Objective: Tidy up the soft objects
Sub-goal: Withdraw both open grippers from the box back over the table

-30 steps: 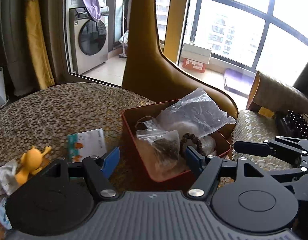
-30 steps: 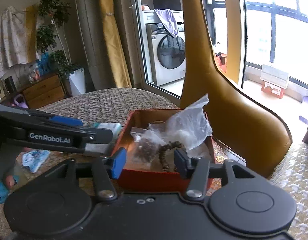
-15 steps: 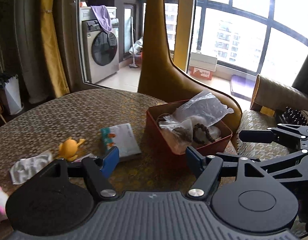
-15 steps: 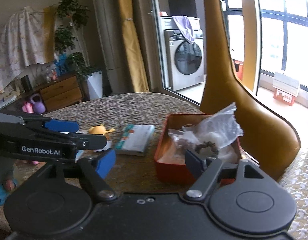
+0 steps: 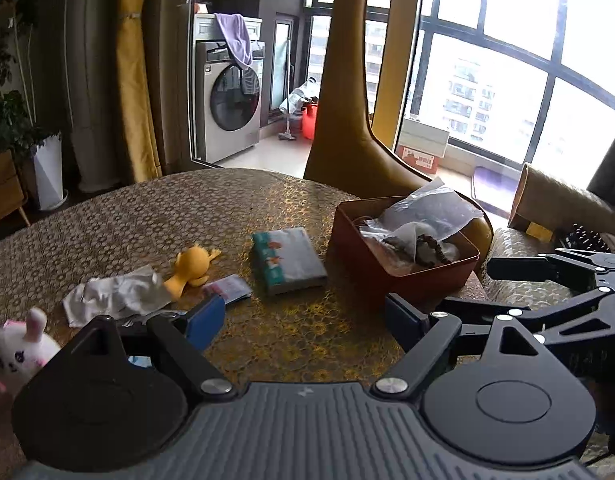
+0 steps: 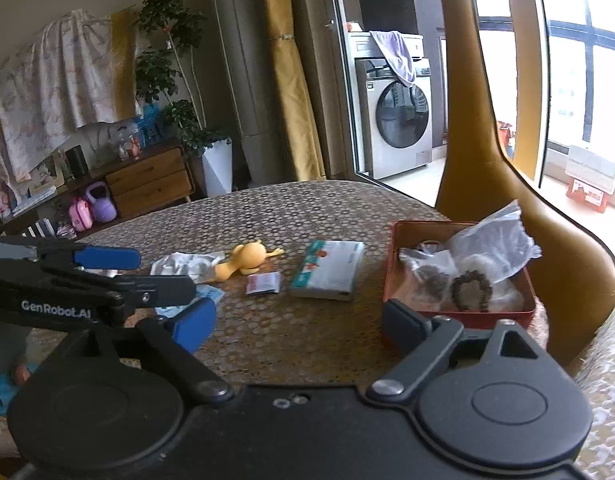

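Left wrist view only: white bunny plush (image 5: 21, 350) at far left counter (image 5: 155, 216) edge. Both views, left to right: white cloth (image 5: 113, 294), yellow toy (image 5: 191, 266), tissue pack (image 5: 287, 266), red box (image 5: 403, 276) holding bags. Left hand-held gripper (image 5: 305, 320) and right hand-held gripper (image 6: 299, 326) spread wide, empty. Both pulled back from the box since earlier.

The table (image 5: 267, 216) is covered in a glossy, honeycomb-patterned cloth. A smooth red box (image 5: 391, 272) is filled with crinkled clear plastic bags (image 5: 431, 210). The yellow toy (image 5: 191, 266) looks rubbery and matt, the white rabbit (image 5: 21, 350) plush. The chair back (image 6: 547, 240) is finished in smooth tan leather.
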Motion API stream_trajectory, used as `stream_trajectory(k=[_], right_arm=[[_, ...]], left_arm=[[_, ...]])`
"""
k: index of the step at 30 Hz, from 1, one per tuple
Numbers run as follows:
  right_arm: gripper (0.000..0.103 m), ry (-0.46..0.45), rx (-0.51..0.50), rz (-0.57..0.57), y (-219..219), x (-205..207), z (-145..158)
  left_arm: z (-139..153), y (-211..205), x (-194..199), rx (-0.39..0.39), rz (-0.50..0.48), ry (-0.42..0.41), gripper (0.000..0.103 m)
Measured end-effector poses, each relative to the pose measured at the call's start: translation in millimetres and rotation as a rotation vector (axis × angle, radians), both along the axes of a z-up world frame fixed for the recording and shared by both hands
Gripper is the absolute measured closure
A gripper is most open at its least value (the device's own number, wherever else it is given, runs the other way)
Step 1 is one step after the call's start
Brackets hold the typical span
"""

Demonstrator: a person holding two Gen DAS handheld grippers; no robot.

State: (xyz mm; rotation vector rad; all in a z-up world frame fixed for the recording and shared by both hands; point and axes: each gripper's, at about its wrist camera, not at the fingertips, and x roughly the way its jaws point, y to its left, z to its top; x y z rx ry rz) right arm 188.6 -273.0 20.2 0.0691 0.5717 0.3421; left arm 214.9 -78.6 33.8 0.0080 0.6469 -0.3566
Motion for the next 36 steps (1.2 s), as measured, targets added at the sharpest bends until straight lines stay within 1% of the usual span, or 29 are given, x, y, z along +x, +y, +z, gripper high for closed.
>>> stream_trajectory(k=[3, 5, 9, 11, 14, 17, 19, 21, 25, 30, 34, 36], right_arm=[[0.01, 0.003, 0.002, 0.017, 12, 0, -2], [0.01, 0.01, 0.003, 0.028, 20, 2, -4], [0.009, 0.026, 0.0, 0.04, 36, 9, -9], [0.009, 0.038, -0.003, 0.046, 43, 16, -12], [0.009, 0.056, -0.014, 0.06, 54, 27, -16], [0.009, 0.078, -0.022, 0.07, 64, 42, -21], [0.009, 0.099, -0.024, 0.076, 70, 53, -25], [0.009, 0.116, -0.026, 0.081, 76, 65, -29], [0.009, 0.148, -0.033, 0.106, 86, 86, -38], [0.01, 0.185, -0.069, 0.125, 100, 114, -53], [0.012, 0.213, -0.088, 0.138, 110, 135, -66], [0.013, 0.226, -0.095, 0.14, 114, 146, -73]], left_arm=[[-4, 20, -3, -0.024, 0.024, 0.011, 0.012], [-7, 34, -5, -0.048, 0.045, 0.019, 0.004], [-14, 60, -4, -0.103, 0.072, 0.049, 0.002], [-19, 71, -2, -0.112, 0.083, 0.063, 0.002], [-29, 84, 0, -0.092, 0.106, 0.052, 0.001], [-41, 93, 6, -0.052, 0.139, 0.055, 0.001], [-50, 99, 11, -0.044, 0.159, 0.059, 0.001], [-58, 102, 15, -0.048, 0.156, 0.054, 0.001], [-75, 103, 28, -0.039, 0.169, 0.058, 0.001], [-98, 105, 44, -0.031, 0.218, 0.081, 0.001], [-114, 100, 57, 0.017, 0.248, 0.087, 0.001], [-120, 99, 63, 0.025, 0.26, 0.09, 0.001]])
